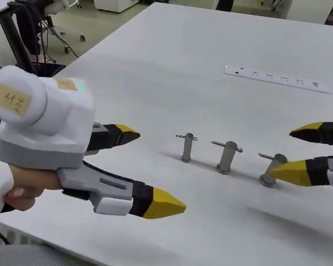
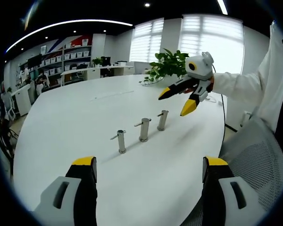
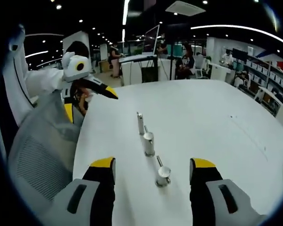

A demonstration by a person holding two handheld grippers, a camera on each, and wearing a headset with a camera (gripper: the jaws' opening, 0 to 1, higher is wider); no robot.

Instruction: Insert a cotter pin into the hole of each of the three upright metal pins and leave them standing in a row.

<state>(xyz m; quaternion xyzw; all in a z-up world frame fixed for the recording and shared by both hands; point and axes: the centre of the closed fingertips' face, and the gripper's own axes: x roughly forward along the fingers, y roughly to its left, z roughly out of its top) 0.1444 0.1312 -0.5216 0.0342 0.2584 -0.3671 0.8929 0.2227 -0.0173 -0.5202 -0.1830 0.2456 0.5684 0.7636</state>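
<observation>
- Pins are seen standing in a row on the table (image 1: 183, 66): left pin (image 1: 187, 148), middle pin (image 1: 227, 157), right pin (image 1: 273, 169).
- Each top hole is crossed by a cotter: left cotter (image 1: 184, 137), middle cotter (image 1: 226, 146), right cotter (image 1: 265, 157).
- The left gripper (image 1: 161, 170) is held by a hand (image 1: 16, 188) at the near left, well apart from the left pin. Its jaws are spread wide and nothing is gripped.
- The right gripper (image 1: 281, 152) is held at the right end of the row, jaws spread, nothing gripped.
- In the right gripper view the right pin (image 3: 163, 175) is seen between the jaw tips, touched by neither.
- A power strip (image 1: 277, 78) is laid beyond the row.
</observation>
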